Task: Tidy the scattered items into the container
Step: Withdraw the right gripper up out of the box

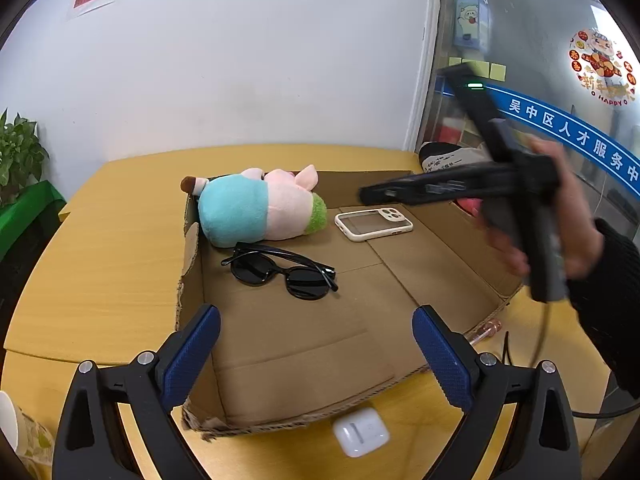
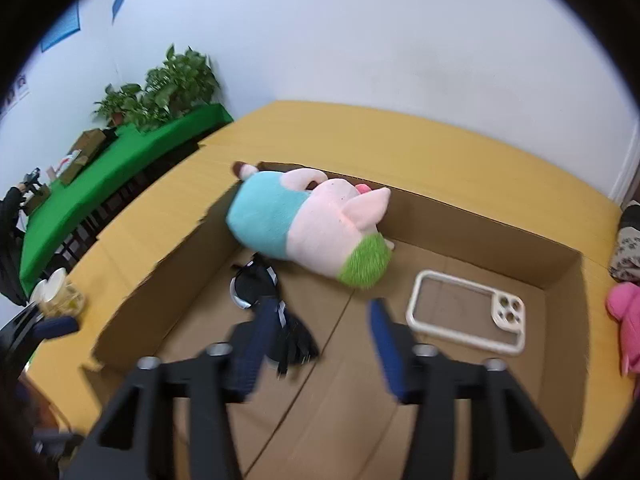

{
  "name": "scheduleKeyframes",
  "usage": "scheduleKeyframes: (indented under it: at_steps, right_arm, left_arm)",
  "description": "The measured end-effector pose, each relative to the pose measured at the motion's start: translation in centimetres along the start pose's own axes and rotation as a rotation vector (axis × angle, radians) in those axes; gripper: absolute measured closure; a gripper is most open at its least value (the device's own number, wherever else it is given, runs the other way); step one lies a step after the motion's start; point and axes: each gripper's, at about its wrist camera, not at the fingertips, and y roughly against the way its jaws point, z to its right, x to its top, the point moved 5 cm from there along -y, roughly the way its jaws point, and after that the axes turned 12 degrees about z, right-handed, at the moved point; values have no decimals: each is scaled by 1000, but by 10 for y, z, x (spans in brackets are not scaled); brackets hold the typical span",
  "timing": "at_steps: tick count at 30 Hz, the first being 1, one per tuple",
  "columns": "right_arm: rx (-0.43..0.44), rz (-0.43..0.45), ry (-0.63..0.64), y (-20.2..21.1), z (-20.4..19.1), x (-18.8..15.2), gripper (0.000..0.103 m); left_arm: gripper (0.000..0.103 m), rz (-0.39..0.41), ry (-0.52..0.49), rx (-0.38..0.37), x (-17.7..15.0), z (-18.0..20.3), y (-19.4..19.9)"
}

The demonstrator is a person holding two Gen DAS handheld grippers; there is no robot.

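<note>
A shallow cardboard box (image 1: 300,344) (image 2: 360,400) lies on the yellow table. Inside it are a pink and blue plush pig (image 1: 256,212) (image 2: 304,224), black sunglasses (image 1: 280,270) (image 2: 256,284) and a cream phone case (image 1: 374,222) (image 2: 466,312). A white earbud case (image 1: 360,432) sits on the table just outside the box's near wall. My left gripper (image 1: 318,320) hangs open over the near part of the box, holding nothing. My right gripper (image 2: 322,312) (image 1: 372,196), held by a hand (image 1: 568,216), is open above the box floor, with the sunglasses partly behind its left finger.
A pink plush toy (image 2: 628,328) lies on the table right of the box. A rose-gold pen-like item (image 1: 486,330) and a black cable (image 1: 540,344) lie at the box's right corner. A paper cup (image 2: 52,292) stands on the left. Plants (image 2: 176,80) line a green bench.
</note>
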Motion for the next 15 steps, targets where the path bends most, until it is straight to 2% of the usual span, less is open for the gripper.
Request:
scheduleKeyframes:
  at_steps: [5, 10, 15]
  right_arm:
    - [32, -7, -25, 42, -11, -23, 43]
    - [18, -4, -20, 66, -24, -53, 43]
    - [-8, 36, -32, 92, -26, -68, 40]
  left_arm:
    - [4, 1, -21, 11, 1, 23, 4]
    - [4, -17, -37, 22, 0, 41, 5]
    - [3, -19, -38, 35, -4, 58, 9]
